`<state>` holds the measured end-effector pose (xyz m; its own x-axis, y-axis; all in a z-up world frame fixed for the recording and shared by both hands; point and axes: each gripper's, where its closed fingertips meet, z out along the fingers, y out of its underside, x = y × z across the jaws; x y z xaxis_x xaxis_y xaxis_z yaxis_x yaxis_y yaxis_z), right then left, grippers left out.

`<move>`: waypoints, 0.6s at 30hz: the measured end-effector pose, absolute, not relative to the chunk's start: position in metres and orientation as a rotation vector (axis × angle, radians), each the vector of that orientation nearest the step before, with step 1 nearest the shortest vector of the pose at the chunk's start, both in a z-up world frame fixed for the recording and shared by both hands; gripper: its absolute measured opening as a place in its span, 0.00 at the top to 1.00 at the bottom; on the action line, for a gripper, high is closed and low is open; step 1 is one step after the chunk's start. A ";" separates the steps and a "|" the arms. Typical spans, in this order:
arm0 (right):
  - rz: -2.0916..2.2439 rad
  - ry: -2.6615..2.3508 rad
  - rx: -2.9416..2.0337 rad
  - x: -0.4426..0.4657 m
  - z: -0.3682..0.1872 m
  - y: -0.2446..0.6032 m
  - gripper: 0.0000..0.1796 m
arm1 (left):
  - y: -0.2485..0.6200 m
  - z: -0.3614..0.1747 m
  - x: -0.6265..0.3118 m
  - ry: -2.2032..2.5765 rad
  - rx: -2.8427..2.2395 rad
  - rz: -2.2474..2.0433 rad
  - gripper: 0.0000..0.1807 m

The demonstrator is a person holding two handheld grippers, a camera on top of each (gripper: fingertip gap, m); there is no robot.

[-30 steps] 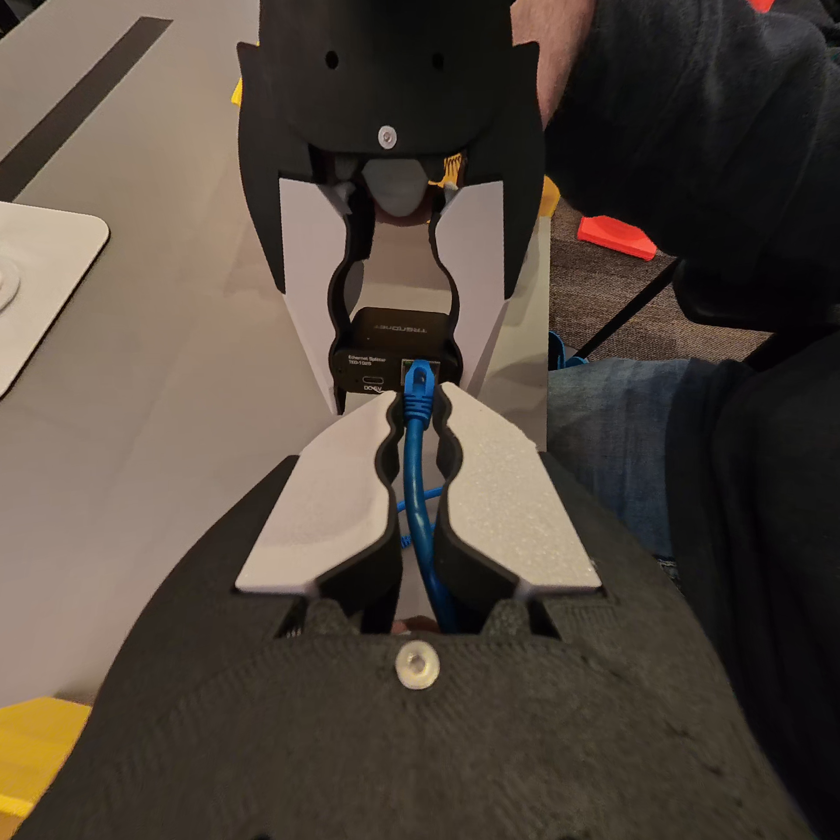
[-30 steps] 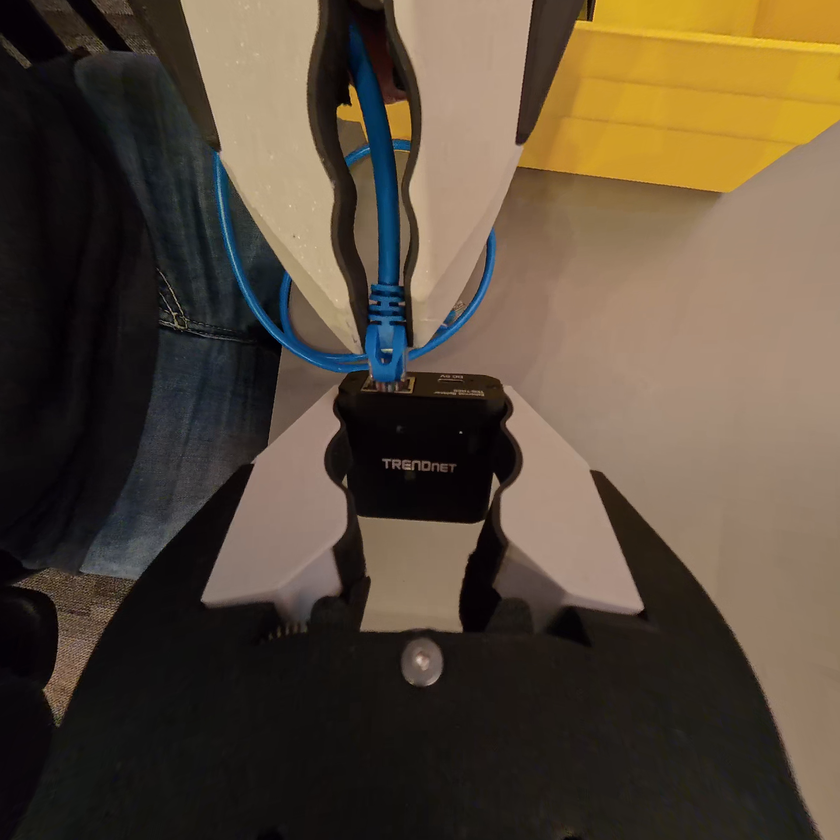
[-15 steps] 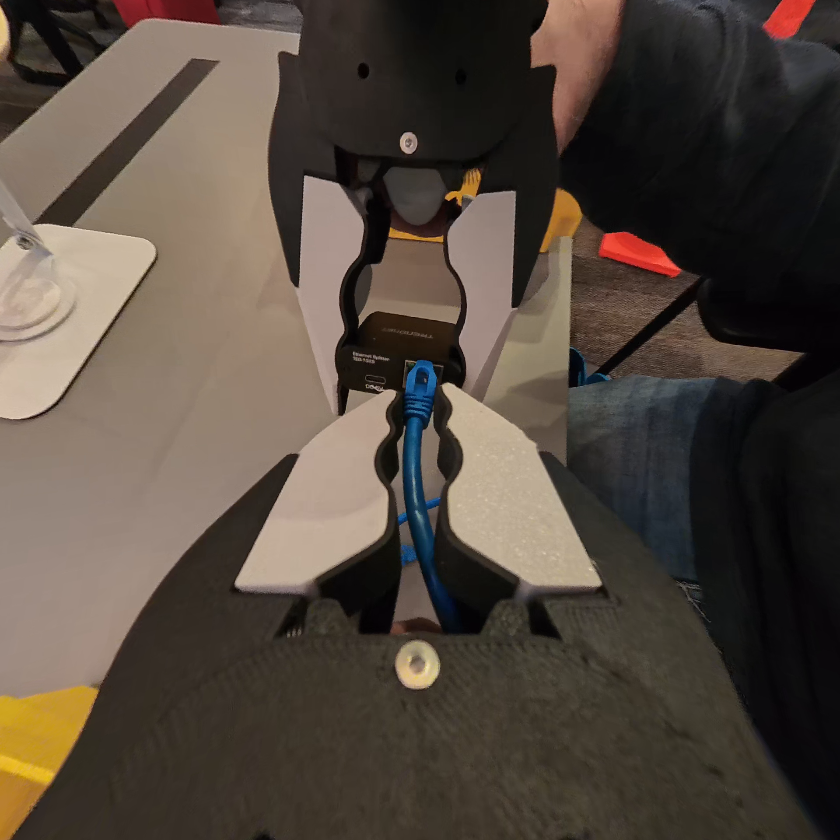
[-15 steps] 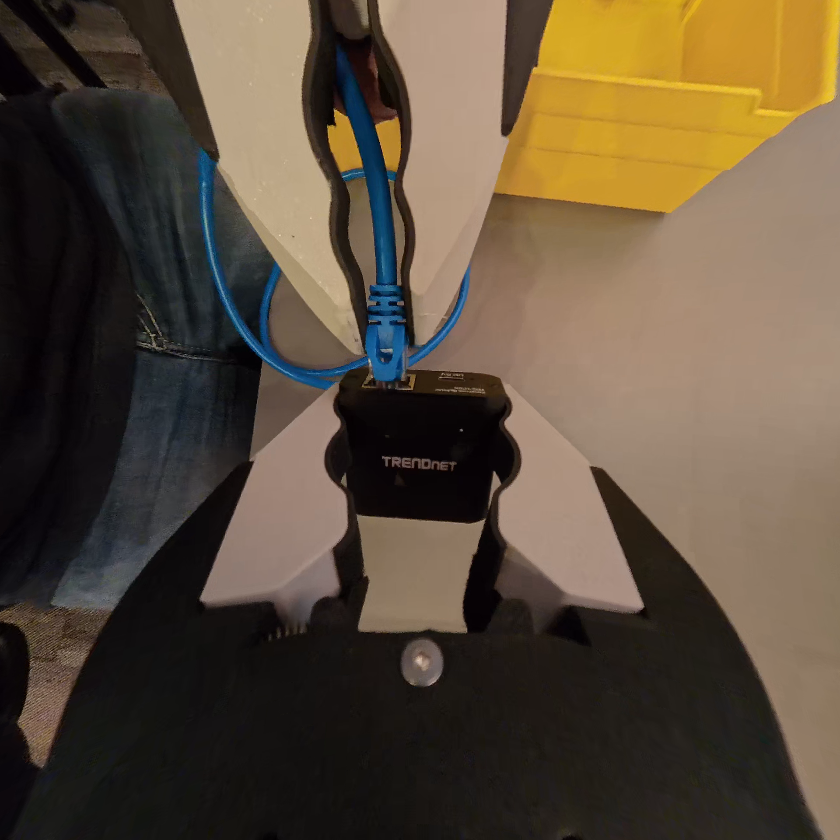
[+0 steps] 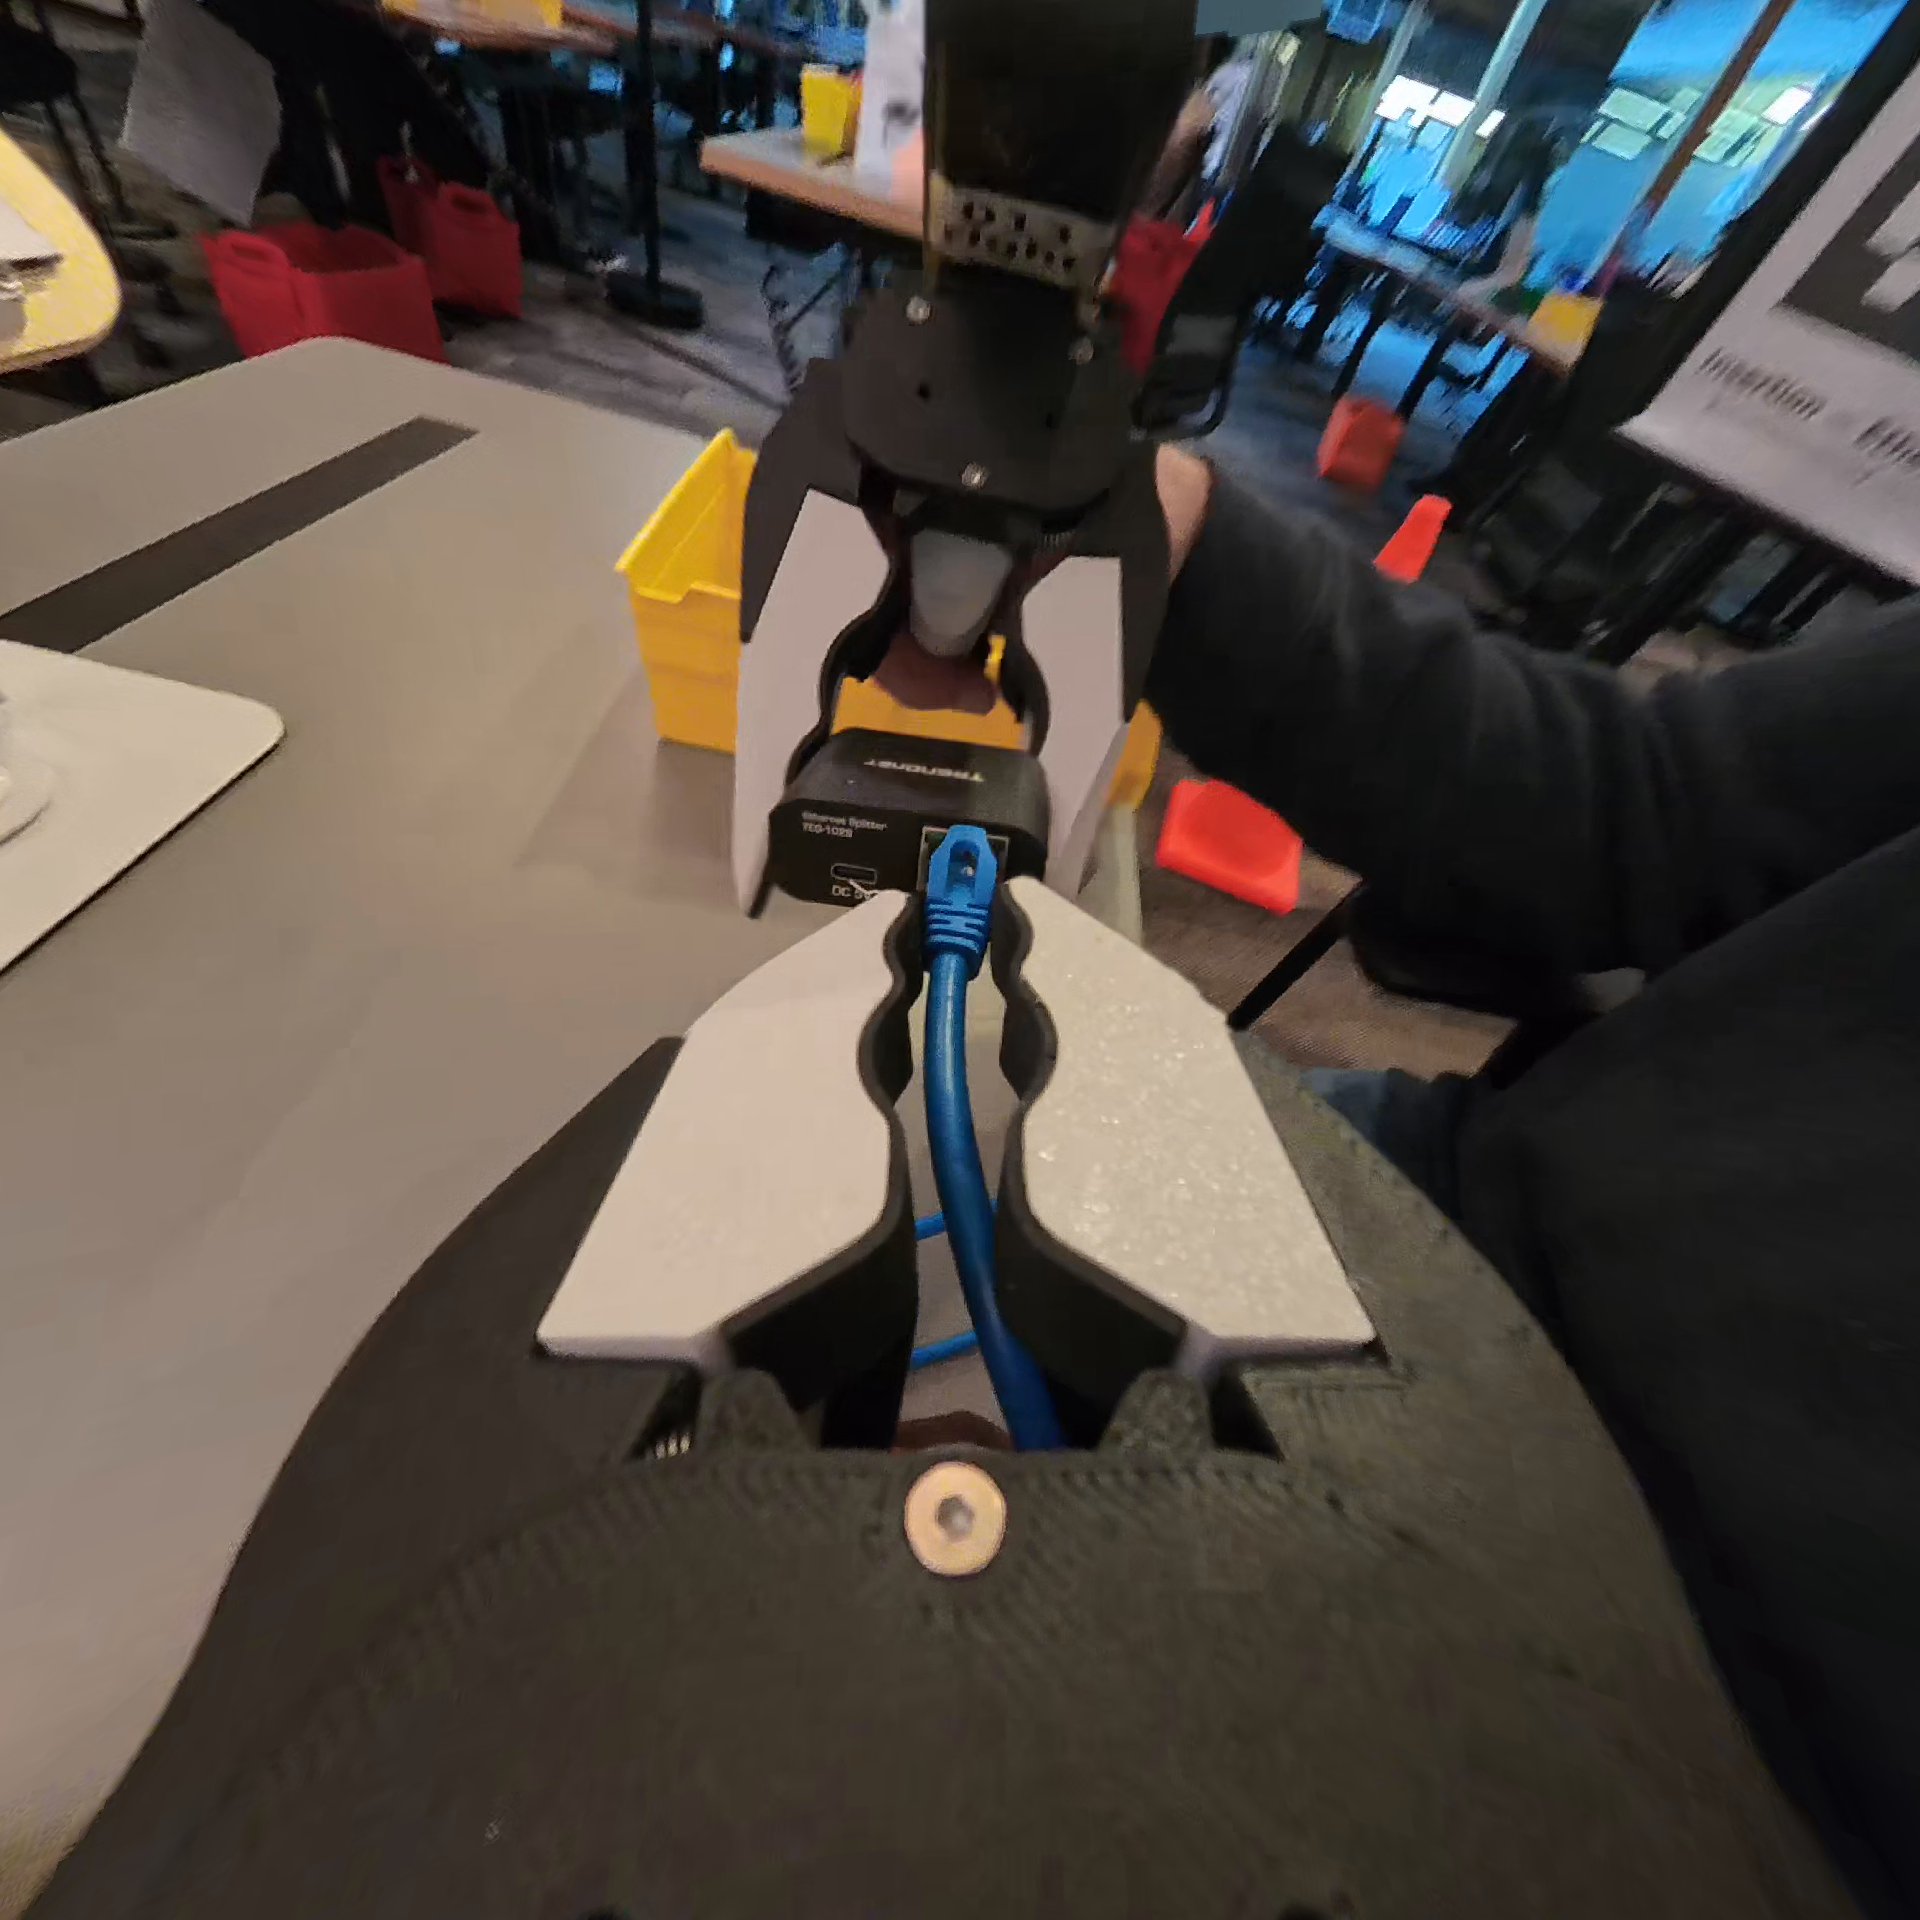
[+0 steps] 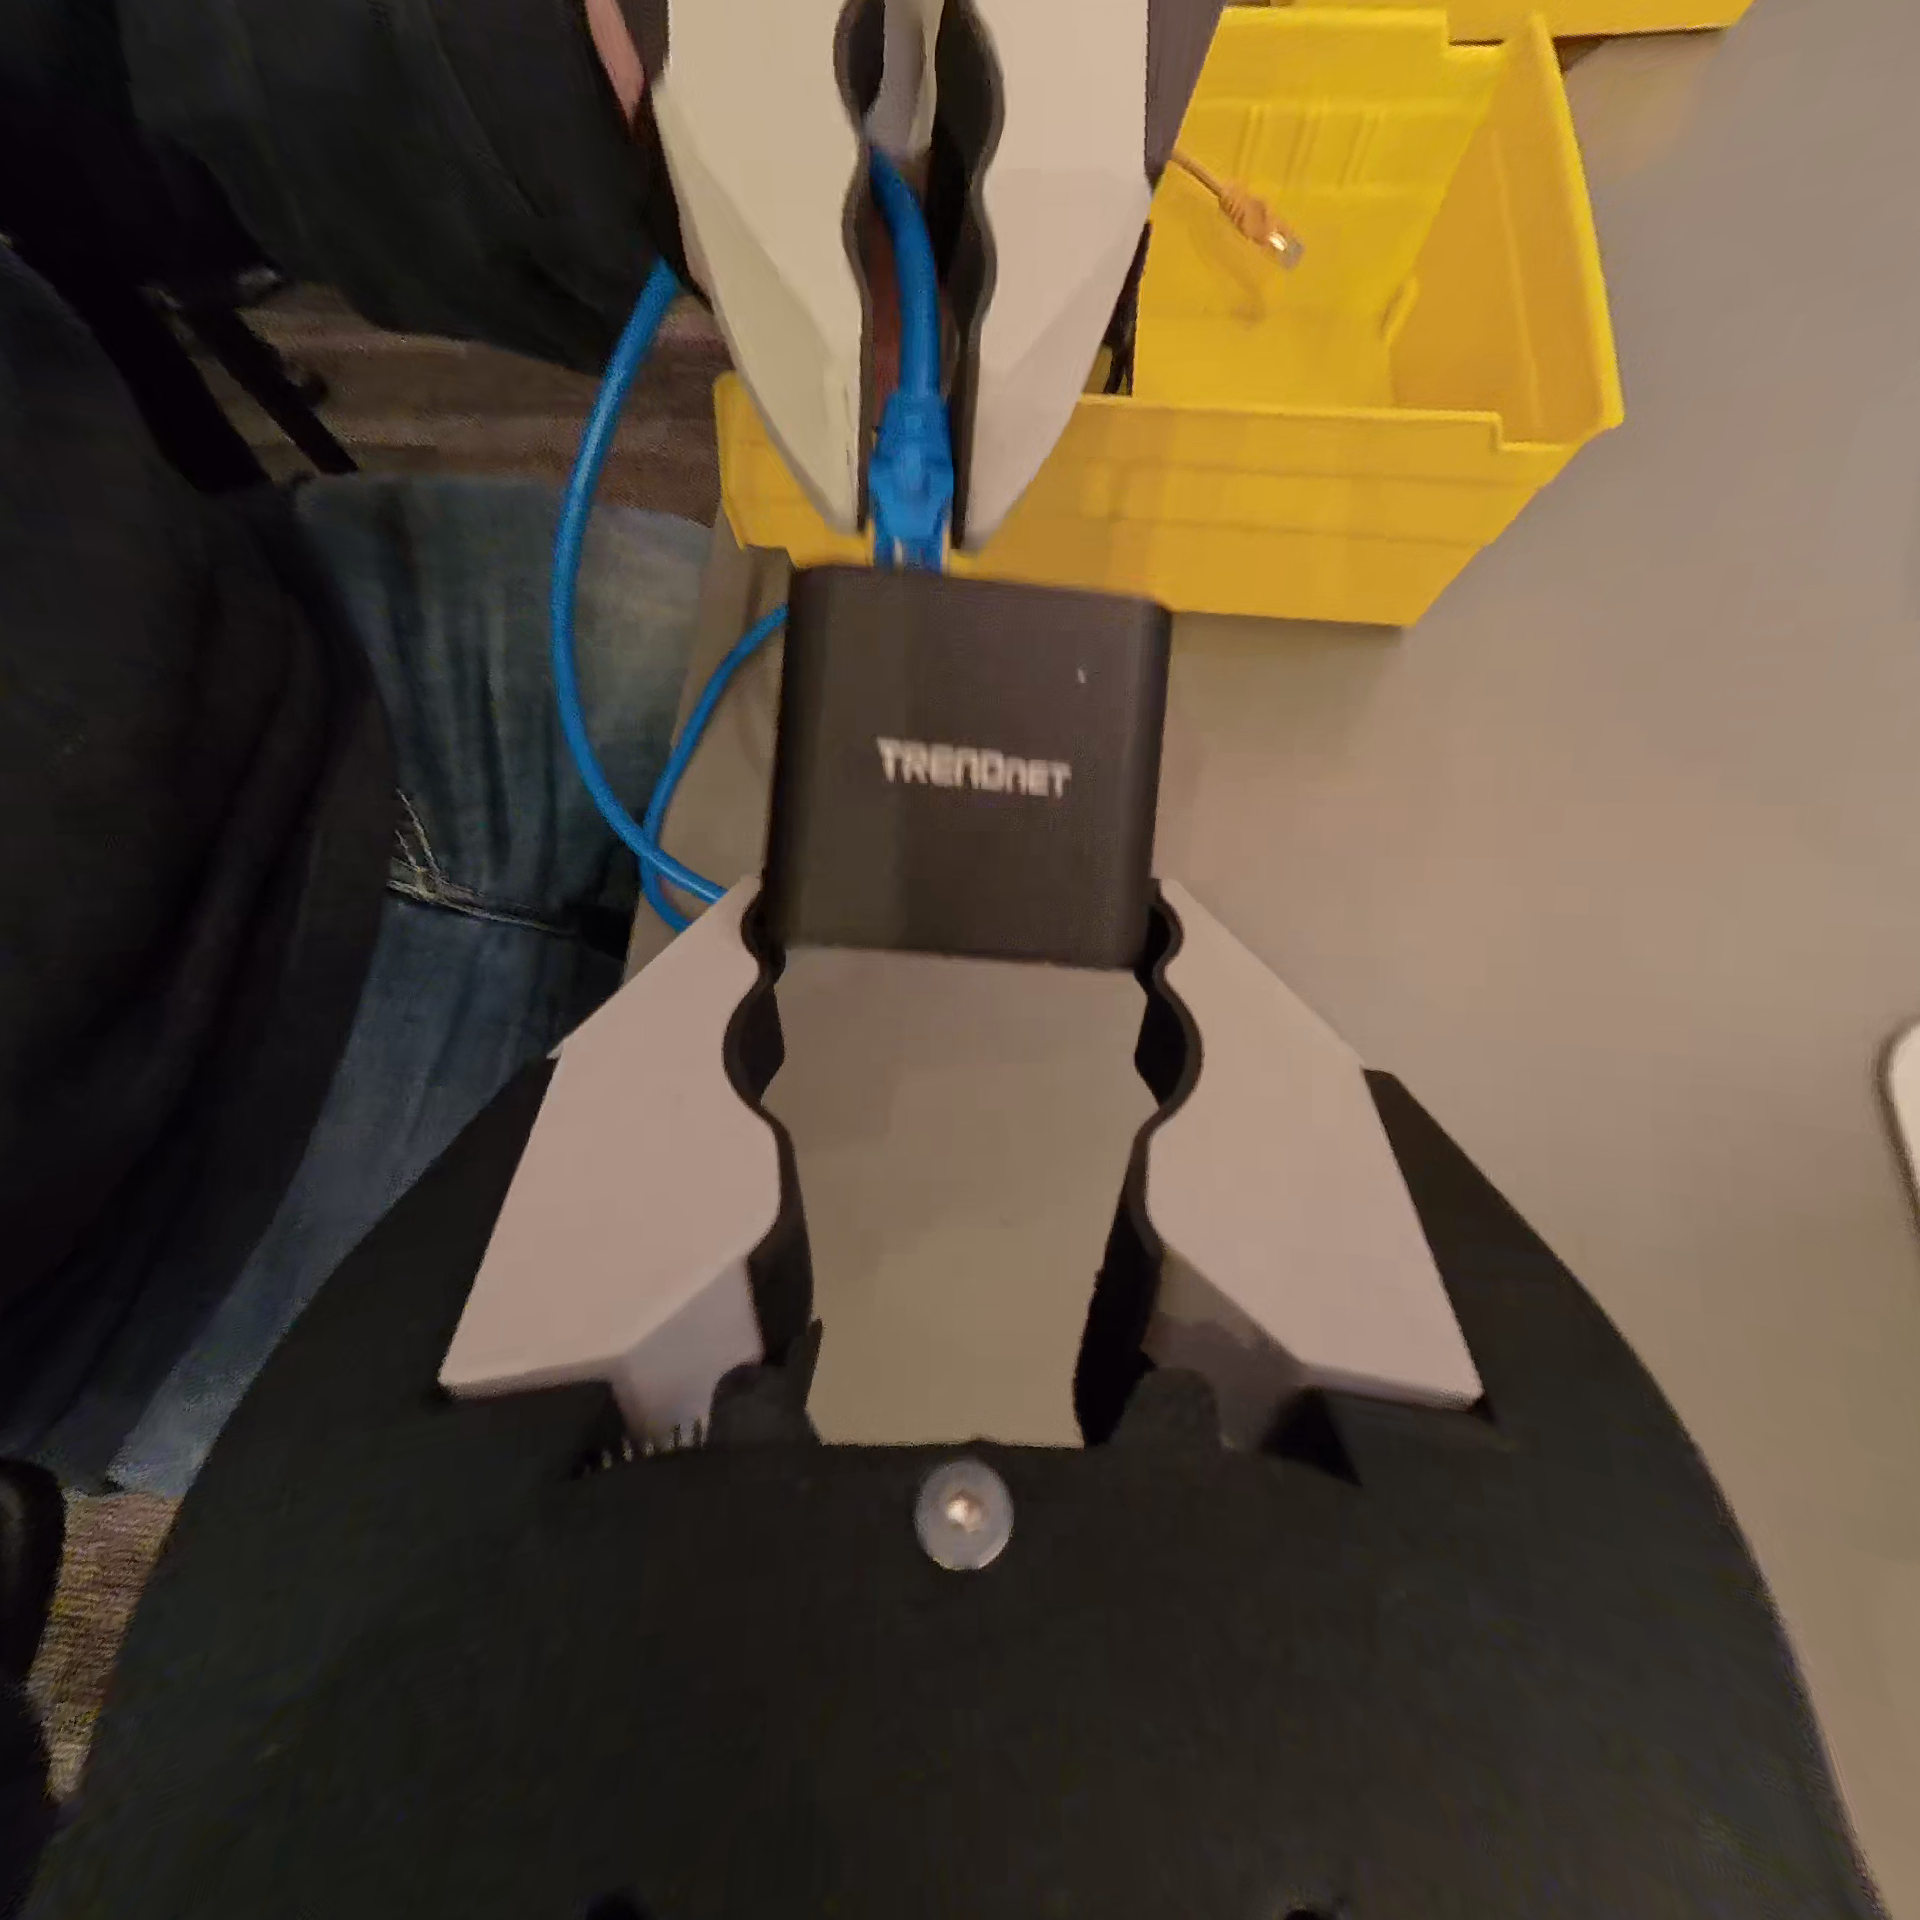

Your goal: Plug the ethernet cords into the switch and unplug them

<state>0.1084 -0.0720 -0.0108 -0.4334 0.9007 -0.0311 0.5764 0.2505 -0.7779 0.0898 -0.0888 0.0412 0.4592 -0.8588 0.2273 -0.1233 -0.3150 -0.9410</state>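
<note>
Left gripper (image 5: 956, 914) clamped on blue ethernet cord (image 5: 954, 1049) right behind the plug, plug seated in the switch (image 5: 904, 821) port. Right gripper (image 6: 961, 914) pinches the black switch by its sides, held above grey table (image 5: 364, 831), w/ yellow bin (image 6: 1351, 499) just beyond.

matt black plastic switch (image 6: 961, 769); glossy blue rubbery cord (image 5: 961, 1091); left gripper (image 5: 951, 914) fingers (image 5: 1153, 1143) grainy grey; at one o'clock, shiny yellow plastic bin (image 6: 1351, 499).
</note>
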 end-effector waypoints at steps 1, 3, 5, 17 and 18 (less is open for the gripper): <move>0.979 -2.105 -1.335 0.110 -0.011 -0.068 0.61 | -0.091 0.046 0.089 0.843 -1.720 -1.006 0.93; 1.011 -2.040 -1.215 0.105 0.009 -0.072 0.58 | -0.092 0.053 0.086 0.840 -1.697 -1.078 0.93; 1.001 -1.972 -1.090 0.099 0.033 -0.077 0.56 | -0.095 0.062 0.085 0.838 -1.661 -1.171 0.93; 0.858 -1.880 -0.888 0.087 0.072 -0.088 0.64 | -0.097 0.087 0.078 0.739 -1.464 -1.517 0.93; 0.839 -1.883 -0.883 0.088 0.071 -0.086 0.64 | -0.096 0.088 0.079 0.740 -1.474 -1.500 0.93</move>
